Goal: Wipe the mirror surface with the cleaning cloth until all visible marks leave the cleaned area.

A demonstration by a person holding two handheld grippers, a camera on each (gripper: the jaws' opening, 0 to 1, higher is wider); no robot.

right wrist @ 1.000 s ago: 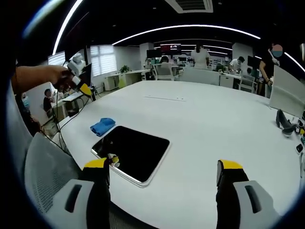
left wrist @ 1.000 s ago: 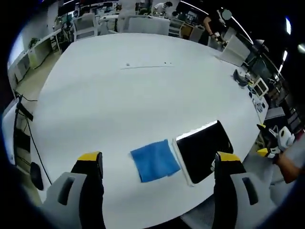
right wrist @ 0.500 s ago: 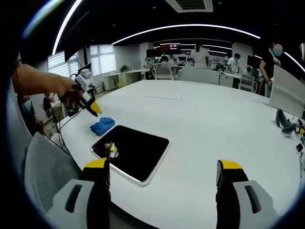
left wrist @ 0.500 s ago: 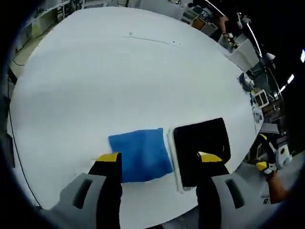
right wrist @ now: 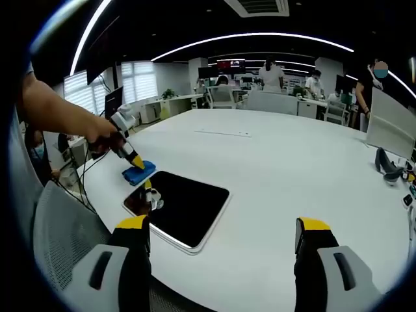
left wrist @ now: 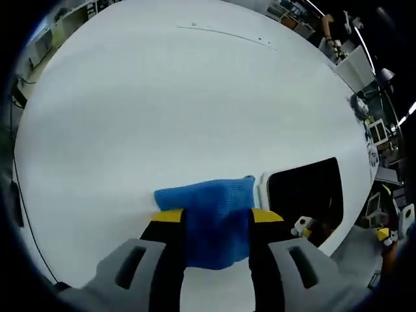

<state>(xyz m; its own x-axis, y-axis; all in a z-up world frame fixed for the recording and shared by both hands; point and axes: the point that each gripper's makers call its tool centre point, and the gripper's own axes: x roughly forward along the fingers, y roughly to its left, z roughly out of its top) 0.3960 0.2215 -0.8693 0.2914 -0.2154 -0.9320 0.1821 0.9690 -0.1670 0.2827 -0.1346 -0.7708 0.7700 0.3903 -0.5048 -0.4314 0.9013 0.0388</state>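
The blue cleaning cloth [left wrist: 211, 201] lies on the white table [left wrist: 162, 97], just left of the dark mirror [left wrist: 305, 195] in its white frame. My left gripper [left wrist: 218, 218] has its jaws drawn in on the cloth, which fills the gap between the yellow tips and bunches up at its far right corner. In the right gripper view, a person's hand holds that left gripper [right wrist: 133, 161] down on the cloth [right wrist: 142, 174], at the mirror's [right wrist: 188, 205] far left corner. My right gripper [right wrist: 222, 226] hangs open above the near edge of the mirror, holding nothing.
The table's near edge runs just below the mirror. A mesh chair back [right wrist: 62, 227] stands at the lower left. A black object [right wrist: 387, 166] sits at the table's far right. Desks, chairs and people line the back of the room.
The left gripper has come down onto the cloth and its jaws have narrowed from wide apart to tight around it. The right gripper has stayed put.
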